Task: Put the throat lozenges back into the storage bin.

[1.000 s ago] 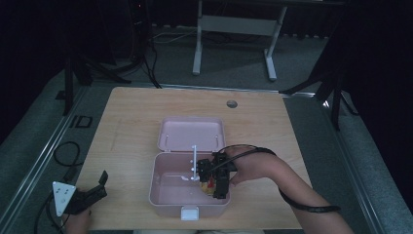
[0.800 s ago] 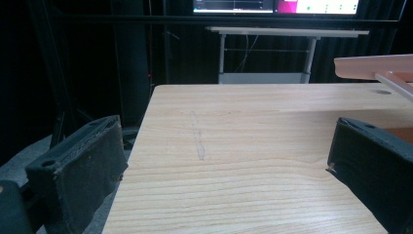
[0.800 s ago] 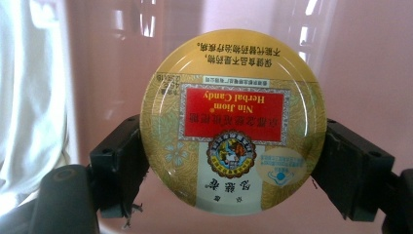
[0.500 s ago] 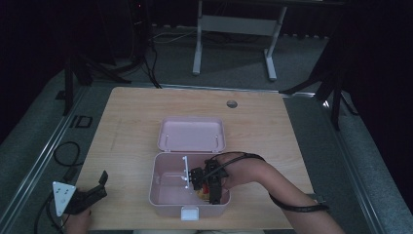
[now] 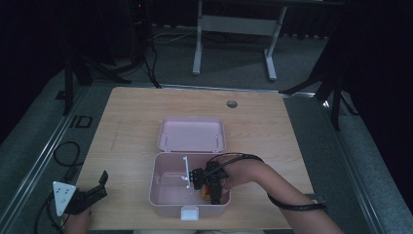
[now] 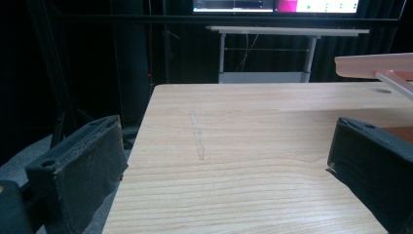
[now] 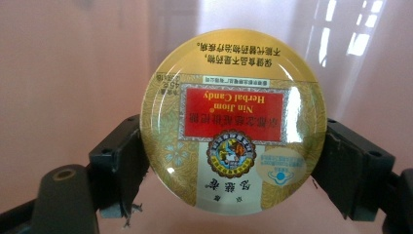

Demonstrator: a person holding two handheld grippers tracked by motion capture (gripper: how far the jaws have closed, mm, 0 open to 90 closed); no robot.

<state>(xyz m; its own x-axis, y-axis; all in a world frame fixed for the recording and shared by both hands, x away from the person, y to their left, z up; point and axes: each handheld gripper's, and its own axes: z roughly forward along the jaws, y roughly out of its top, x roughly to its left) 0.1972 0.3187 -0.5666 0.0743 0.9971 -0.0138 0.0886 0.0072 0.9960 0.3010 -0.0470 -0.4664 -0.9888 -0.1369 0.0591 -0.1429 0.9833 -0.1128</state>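
A round gold candy tin with a red label is clamped between the two black jaws of the right gripper, one jaw pressed to each side of its rim; in the high view the right gripper is seen lowered into the right half of the open pale pink plastic box, so the tin is held inside the box, above its pink floor; the box's lid is laid back flat on the light wooden table; the left gripper is rested at the table's near left corner, well apart from the box, its jaws spread wide with nothing between them.
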